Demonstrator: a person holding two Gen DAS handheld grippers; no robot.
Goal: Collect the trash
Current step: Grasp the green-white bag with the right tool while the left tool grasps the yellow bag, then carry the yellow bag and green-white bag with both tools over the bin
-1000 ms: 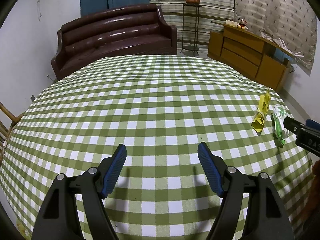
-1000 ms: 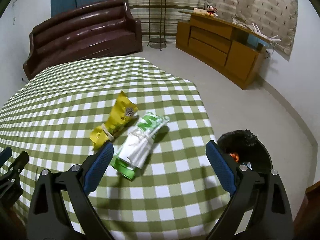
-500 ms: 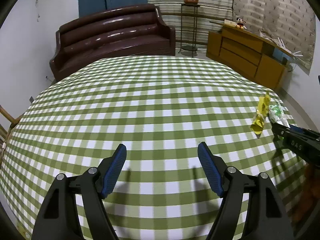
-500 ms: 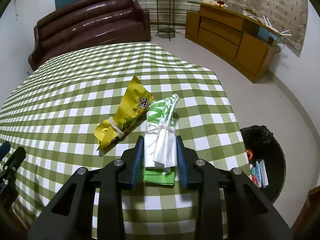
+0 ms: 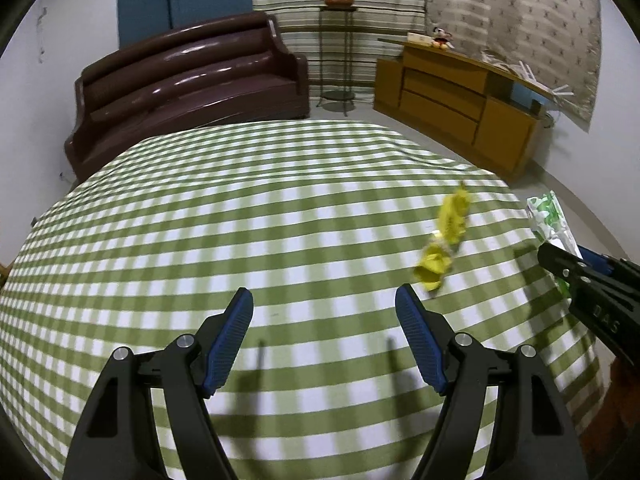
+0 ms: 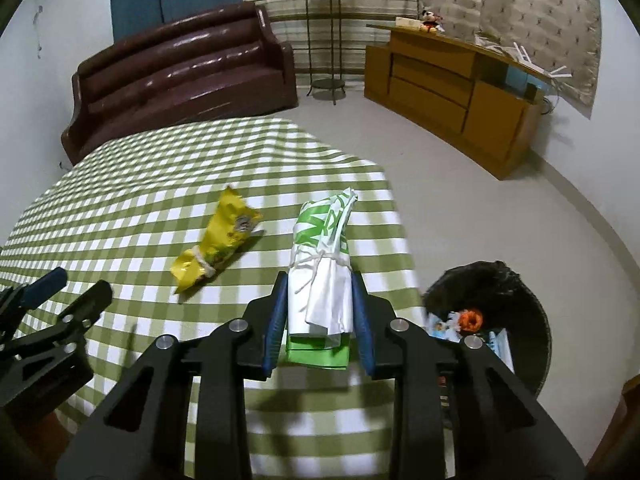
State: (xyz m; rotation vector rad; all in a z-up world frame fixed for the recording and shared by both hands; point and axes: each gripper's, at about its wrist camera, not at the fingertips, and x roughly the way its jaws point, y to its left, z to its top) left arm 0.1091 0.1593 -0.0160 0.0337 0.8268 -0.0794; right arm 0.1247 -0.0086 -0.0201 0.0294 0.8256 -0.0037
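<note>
My right gripper (image 6: 320,322) is shut on a green and white snack bag (image 6: 323,276) tied with string, lifted a little off the checked tablecloth (image 6: 132,216). The same bag (image 5: 550,220) shows at the right edge of the left wrist view, held by the right gripper (image 5: 576,264). A yellow tied snack bag (image 6: 218,246) lies on the cloth just left of the held one; it is the yellow bag (image 5: 444,240) ahead and right of my left gripper (image 5: 324,344). The left gripper is open over bare cloth with nothing between its fingers, and its fingers (image 6: 60,300) show at the left of the right wrist view.
A black bin (image 6: 492,312) lined with a dark bag and holding several pieces of trash stands on the floor right of the table edge. A brown sofa (image 5: 188,92), a plant stand (image 5: 338,44) and a wooden sideboard (image 5: 460,108) are behind the table.
My right gripper closed on the green and white bag and lifted it off the cloth. The left gripper moved right, so the yellow bag now lies nearer to it.
</note>
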